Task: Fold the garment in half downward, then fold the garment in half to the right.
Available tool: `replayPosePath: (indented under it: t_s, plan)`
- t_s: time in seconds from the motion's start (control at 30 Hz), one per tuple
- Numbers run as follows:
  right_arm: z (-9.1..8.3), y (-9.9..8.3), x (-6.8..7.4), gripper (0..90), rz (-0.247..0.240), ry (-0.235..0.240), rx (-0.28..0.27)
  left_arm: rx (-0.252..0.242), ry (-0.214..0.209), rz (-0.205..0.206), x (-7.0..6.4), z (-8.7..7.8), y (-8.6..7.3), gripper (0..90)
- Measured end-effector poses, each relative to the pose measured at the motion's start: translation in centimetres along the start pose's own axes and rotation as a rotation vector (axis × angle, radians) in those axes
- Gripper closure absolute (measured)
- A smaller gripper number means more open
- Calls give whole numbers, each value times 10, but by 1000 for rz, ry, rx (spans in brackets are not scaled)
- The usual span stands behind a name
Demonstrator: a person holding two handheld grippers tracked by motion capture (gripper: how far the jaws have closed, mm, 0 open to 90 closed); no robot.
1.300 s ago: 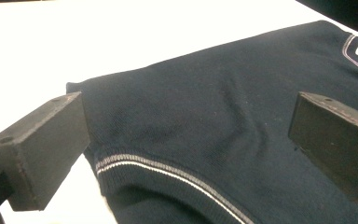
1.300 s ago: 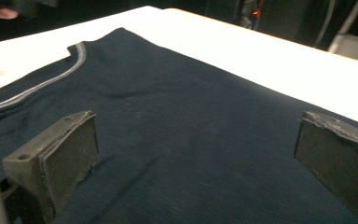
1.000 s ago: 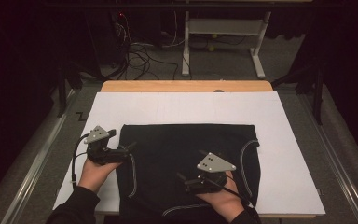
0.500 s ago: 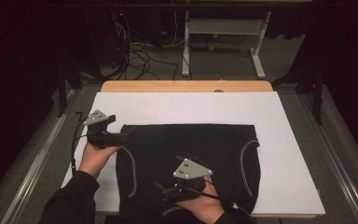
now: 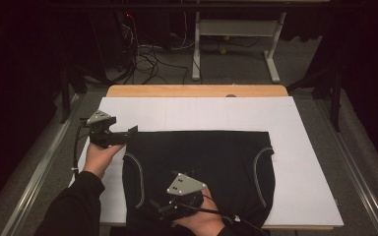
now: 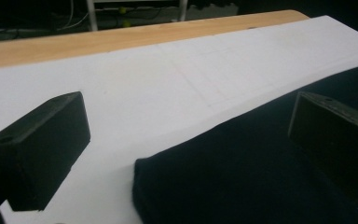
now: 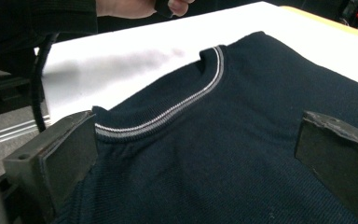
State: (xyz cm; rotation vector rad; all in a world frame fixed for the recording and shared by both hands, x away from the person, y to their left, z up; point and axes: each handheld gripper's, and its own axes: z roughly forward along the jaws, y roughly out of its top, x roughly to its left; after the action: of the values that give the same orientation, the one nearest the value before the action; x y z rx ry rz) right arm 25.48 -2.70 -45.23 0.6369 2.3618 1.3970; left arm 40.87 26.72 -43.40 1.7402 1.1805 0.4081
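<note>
A white sheet (image 5: 305, 162) covers most of the wooden table (image 5: 197, 91), whose bare far edge shows beyond it. On the sheet lies a dark navy knitted sleeveless top (image 5: 211, 162), spread flat, with pale striped trim along its curved armholes; its straight hem runs along the far side and its near part reaches the sheet's near edge. In the right gripper view the knit (image 7: 242, 154) and one striped armhole edge are plain.

The left gripper (image 5: 125, 133) is held at the top's far left corner, its jaws spread wide. In the left gripper view that corner (image 6: 242, 182) lies between the two jaws, one jaw over bare white sheet (image 6: 168, 88), the other over the fabric; neither jaw grips the cloth.

The right gripper (image 5: 165, 212) sits low over the top's near left part, beside the left armhole trim. Its jaws stand wide apart in the right gripper view, the fabric stretching between and beneath them, uncaught.

The left hand (image 7: 142, 7) shows beyond the top there.
</note>
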Motion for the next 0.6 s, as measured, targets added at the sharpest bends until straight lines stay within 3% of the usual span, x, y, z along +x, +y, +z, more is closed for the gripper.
replayPosePath:
  t_s: [0.1,0.23,0.3,0.47,0.6]
  plan:
    - [0,-1,1,2,-3,-9,10,49,-5,-17,9,6,-9,0]
    - [0,1,1,2,6,-14,-2,84,-11,-3,14,15,-11,0]
    - [0,2,2,2,9,-13,-8,120,21,-4,19,19,-13,0]
    - [-3,-3,6,2,8,-8,7,201,35,-88,36,31,-23,0]
    - [-5,-7,6,2,13,-4,15,229,46,-93,38,40,-26,33]
